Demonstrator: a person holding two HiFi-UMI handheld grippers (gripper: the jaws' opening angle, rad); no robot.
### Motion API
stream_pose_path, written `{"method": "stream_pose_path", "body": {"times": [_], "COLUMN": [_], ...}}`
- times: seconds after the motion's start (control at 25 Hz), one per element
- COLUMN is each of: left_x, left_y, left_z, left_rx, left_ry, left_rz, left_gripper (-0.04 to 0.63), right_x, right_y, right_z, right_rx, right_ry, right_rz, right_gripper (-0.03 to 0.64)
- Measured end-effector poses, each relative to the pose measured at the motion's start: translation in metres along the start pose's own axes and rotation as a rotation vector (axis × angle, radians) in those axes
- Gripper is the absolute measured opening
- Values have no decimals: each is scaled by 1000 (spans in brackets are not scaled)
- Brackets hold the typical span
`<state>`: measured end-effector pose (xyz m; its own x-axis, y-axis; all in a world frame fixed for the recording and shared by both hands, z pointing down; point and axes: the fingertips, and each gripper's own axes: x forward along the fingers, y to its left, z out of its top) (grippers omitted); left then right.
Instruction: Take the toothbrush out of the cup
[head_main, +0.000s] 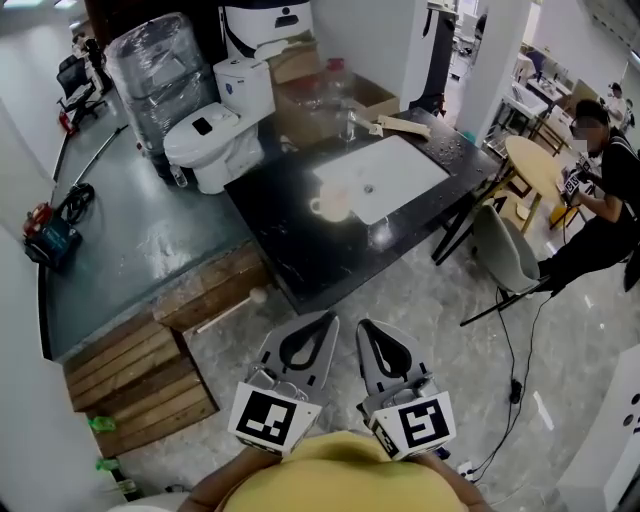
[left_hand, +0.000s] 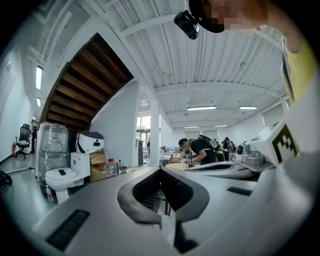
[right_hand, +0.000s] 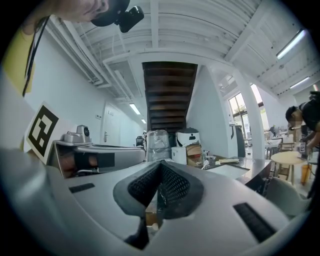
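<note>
Close to the body, the grey left gripper (head_main: 318, 325) and grey right gripper (head_main: 370, 332) point level side by side, each with jaws pressed together on nothing. Well ahead, almost midway between their lines, the cream handled cup (head_main: 330, 203) stands on the black stone table (head_main: 280, 250), just beside the white basin (head_main: 400, 175). The toothbrush is too small to make out, so neither hand looks nearer.

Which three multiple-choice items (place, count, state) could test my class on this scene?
1. Where is the cream ceramic-looking cup? A in a drawer; B on the black stone countertop, at the white rectangular basin's edge; C on a red shelf.
2. How many grippers does the head view show? A one; B two; C three.
3. The grey plastic right gripper's jaws? A wide apart; B shut on the cup; C shut, empty.
Key: B, it stands by the basin; B, left gripper beside right; C, pads meet on nothing.
</note>
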<state>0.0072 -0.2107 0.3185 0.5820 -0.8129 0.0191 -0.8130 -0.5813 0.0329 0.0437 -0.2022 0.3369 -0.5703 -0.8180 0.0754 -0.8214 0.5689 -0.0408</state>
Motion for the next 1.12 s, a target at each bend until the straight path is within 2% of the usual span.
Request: {"method": "stream_pose_path", "body": {"times": [0.2, 0.56, 0.8, 0.96, 1.12], "left_x": [32, 75, 88, 91, 94], "left_y": [34, 86, 103, 109, 113], "left_z": [-1, -6, -12, -14, -20], "left_rx": [8, 19, -6, -21, -33], "left_ry": [19, 26, 34, 34, 44], "left_rz": [-24, -92, -127, -141, -149], "left_gripper": [9, 9, 9, 9, 9], "right_x": [42, 106, 125, 128, 133], "right_y": [-22, -44, -51, -49, -51], "right_z": [0, 2, 0, -7, -6], "right_rx": [8, 19, 10, -5, 3], "right_ry": [18, -16, 1, 55, 37], "right_rz": [-27, -96, -130, -131, -144], "right_gripper": [15, 15, 15, 15, 15]}}
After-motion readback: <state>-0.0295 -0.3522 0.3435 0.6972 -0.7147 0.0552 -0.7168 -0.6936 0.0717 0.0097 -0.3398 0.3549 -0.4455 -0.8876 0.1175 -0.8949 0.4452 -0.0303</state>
